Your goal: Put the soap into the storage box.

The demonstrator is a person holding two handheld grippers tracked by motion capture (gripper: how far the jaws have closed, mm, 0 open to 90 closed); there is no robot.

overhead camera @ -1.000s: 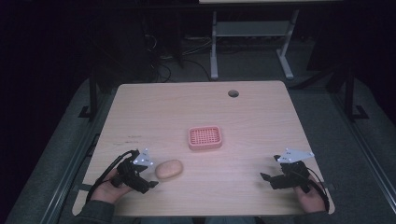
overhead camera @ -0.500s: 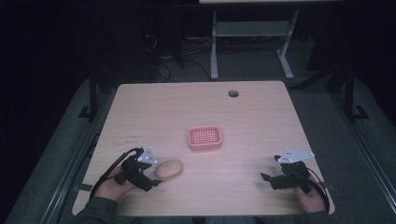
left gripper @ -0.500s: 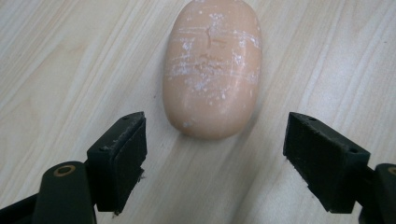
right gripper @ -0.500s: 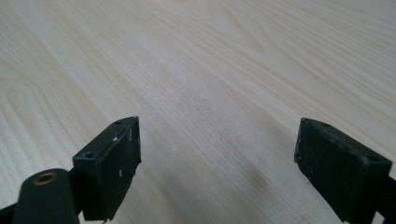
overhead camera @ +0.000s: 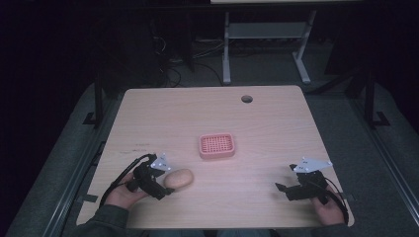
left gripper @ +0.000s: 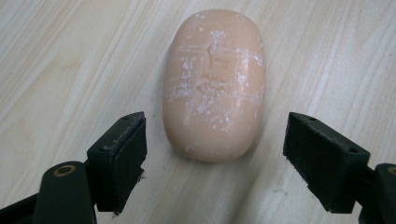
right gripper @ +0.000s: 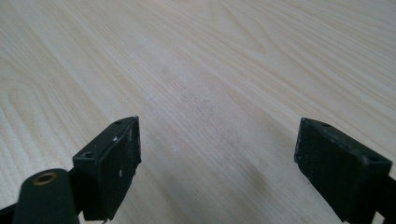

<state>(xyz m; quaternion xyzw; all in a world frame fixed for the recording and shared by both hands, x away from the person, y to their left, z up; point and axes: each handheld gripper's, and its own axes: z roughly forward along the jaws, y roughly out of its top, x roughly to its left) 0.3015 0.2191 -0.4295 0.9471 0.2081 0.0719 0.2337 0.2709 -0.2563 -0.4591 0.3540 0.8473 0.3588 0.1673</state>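
Left gripper view: soap bar (left gripper: 214,84) lies untouched between released fingers (left gripper: 119,158).

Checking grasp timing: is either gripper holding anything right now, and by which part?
Nothing is held. The left gripper is open, its jaws either side of the soap bar's near end without touching. The right gripper is open over bare table.

You've got a matt peach oval soap bar (left gripper: 214,84), chalky white scuffs on top, lying on the smooth pale wood-grain table (overhead camera: 276,123); at its 1 o'clock, a pink perforated plastic tray (overhead camera: 216,146).
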